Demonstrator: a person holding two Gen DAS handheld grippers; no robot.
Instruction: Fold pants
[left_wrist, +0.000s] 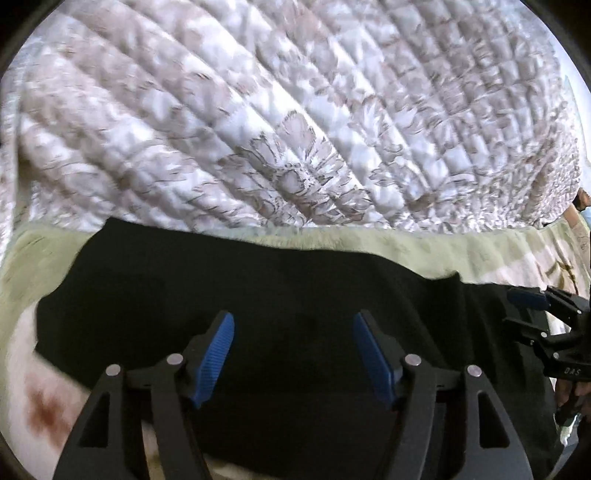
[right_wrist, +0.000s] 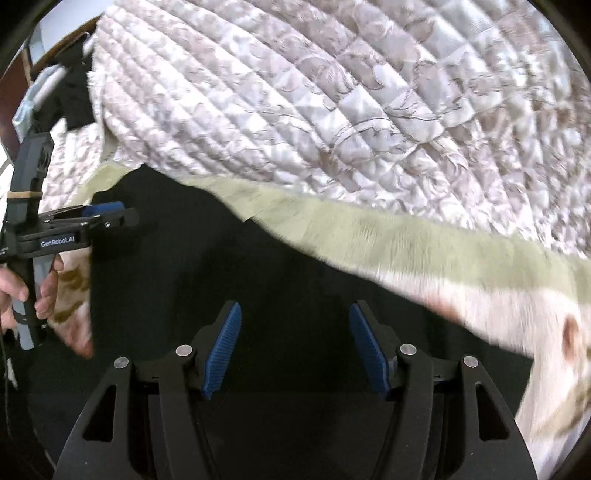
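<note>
Two bed layers: quilt (left_wrist: 295, 129), green blanket (right_wrist: 406, 243)
</note>
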